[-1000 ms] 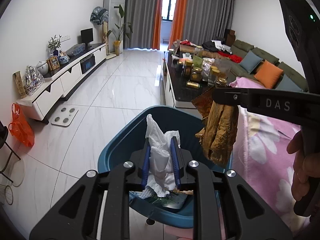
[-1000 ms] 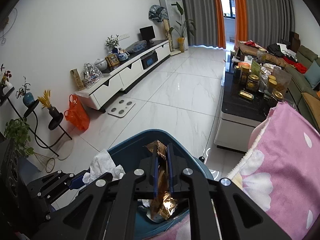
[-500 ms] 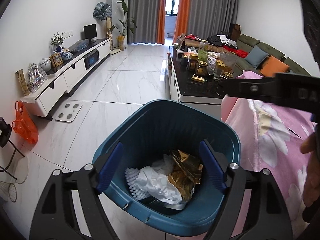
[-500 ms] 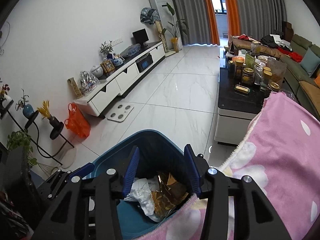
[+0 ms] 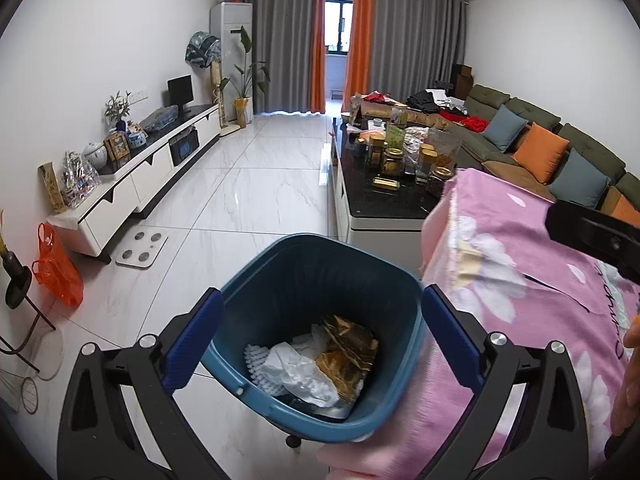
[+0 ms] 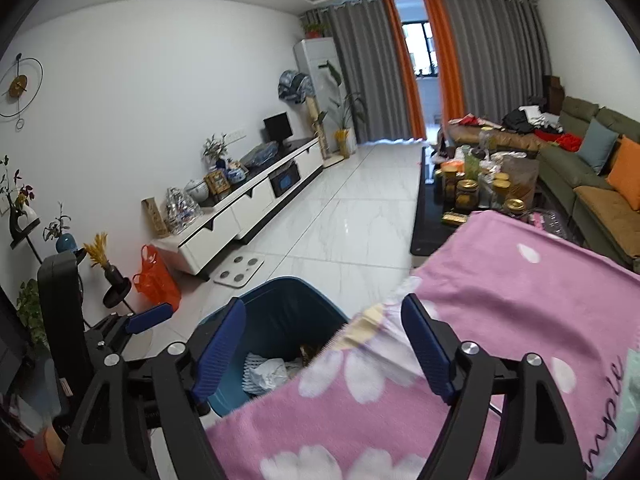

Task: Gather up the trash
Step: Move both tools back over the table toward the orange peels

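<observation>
Trash lies in the blue bin [image 5: 320,280]: a crumpled white tissue [image 5: 298,372] and a gold wrapper [image 5: 346,354] touching it, both at the bin's bottom. My left hand-held gripper [image 5: 320,344] hangs over the bin with its jaws opening wide, one blue pad [image 5: 196,332] outside the bin's left wall, the other at its right wall; nothing is pinched between them. My right hand-held gripper [image 6: 324,356] is also opening and empty, its left pad over the bin's right rim, its right pad over the pink flowered blanket [image 6: 500,300] that lies just beside the bin and overlaps its edge in the right wrist view. Beyond the bin, a black coffee table [image 5: 384,204] crowded with jars [image 5: 392,162] stands on the white marble floor [image 5: 256,184]. Left of the bin, near the wall, I see an orange plastic bag [image 5: 56,276], a white scale [image 5: 142,248] and a long white TV cabinet [image 5: 136,180]. Right of the coffee table runs a green sofa [image 5: 560,136] with cushions. Grey and orange curtains [image 5: 316,44] close the far end of the room.
</observation>
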Available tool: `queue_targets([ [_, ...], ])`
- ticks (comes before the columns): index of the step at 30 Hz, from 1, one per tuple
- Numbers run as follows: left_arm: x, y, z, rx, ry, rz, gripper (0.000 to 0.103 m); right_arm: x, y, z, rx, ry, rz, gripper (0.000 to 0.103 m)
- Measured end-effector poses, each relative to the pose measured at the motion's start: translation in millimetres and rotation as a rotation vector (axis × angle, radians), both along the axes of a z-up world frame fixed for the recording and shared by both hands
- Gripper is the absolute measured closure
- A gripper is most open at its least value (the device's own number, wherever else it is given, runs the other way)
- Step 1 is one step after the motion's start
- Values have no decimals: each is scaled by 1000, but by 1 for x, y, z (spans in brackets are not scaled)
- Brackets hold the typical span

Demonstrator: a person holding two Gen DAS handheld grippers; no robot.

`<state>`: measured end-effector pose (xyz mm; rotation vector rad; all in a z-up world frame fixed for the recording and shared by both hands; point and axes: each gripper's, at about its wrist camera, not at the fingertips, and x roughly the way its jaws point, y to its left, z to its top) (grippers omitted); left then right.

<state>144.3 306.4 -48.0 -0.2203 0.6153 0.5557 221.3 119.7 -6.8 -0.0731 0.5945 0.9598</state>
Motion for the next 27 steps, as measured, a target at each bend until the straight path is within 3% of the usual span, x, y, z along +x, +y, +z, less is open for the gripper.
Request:
queue_targets([
  [4, 1, -28, 9, 34, 16, -18, 6, -9, -40, 1, 28, -34, -52, 13],
  [9, 1, -67, 17, 29, -6, -68, 6, -18, -91, 0, 47, -62, -128, 7],
  [20, 2, -155, 37, 51, -29, -221, 6, -49, -199, -4, 66, -126, -309, 7],
  [27, -13, -209, 51, 42, -90, -342, 6, -73, -265, -9, 68, -173, -446, 7],
])
